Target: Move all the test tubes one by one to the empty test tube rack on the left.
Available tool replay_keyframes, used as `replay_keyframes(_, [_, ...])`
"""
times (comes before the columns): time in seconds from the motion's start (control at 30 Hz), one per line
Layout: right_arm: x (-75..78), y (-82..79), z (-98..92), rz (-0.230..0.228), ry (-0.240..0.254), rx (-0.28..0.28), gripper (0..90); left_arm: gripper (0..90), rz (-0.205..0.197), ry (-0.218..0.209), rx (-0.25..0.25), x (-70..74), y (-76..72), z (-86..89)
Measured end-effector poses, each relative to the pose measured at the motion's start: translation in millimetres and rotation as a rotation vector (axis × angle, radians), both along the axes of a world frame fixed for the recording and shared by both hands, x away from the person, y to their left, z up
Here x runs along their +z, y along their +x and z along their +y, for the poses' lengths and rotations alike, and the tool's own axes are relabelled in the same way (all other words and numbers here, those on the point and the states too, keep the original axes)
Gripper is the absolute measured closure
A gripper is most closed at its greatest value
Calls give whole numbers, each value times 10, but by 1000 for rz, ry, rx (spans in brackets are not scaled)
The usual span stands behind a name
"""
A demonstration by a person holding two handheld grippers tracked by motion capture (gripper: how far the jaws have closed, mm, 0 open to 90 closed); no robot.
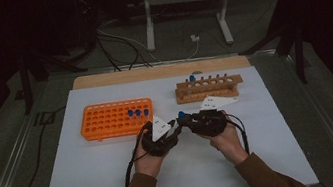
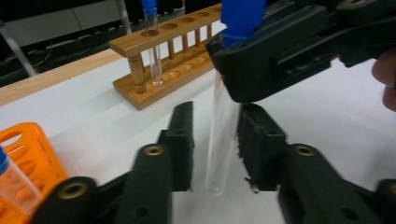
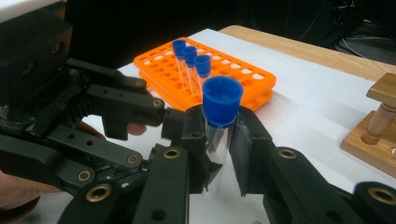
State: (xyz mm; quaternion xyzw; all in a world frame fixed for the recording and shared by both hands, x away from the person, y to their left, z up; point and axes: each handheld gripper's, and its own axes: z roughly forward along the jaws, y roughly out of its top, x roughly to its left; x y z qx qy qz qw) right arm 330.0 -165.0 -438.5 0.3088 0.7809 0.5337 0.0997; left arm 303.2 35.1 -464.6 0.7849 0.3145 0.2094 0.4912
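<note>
**Capped glass tube between two grippers**

Clamped in the right gripper [image 3: 217,128], just under the blue cap [image 3: 222,100]: one test tube [image 3: 215,149], held upright over the middle of the table [image 1: 93,186], nearer the front edge than the back. Flanked lower down by the left gripper [image 2: 215,116], jaws on either side of the bare glass, not visibly pressing, with a sliver of white beside one pad. Looked light, stiff, smooth and brittle; judged likely to slip in a loose pinch and to crack in a hard one. Best taken mid-length on the straight wall, squarely across the pads, clear of the rounded bottom. Toward the back edge stood a wooden rack [image 1: 209,88] with a single tube [image 1: 192,78] at its left end. To the left lay an orange rack [image 1: 108,120] with three capped tubes [image 1: 138,112].
</note>
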Motion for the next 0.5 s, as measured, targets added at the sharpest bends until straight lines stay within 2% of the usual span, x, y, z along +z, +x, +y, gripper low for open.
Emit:
replay_keyframes(0.1, [0, -1, 0, 2, 1, 2, 766, 764, -5, -7, -12, 1, -5, -8])
replay_keyframes(0.37, [5, 2, -7, 10, 9, -2, 761, 783, 2, -28, -21, -1, 3, 1])
replay_keyframes(0.5, [-3, 15, -15, 29, 34, -11, 689, 784, 6, -24, -14, 0, 17, 23])
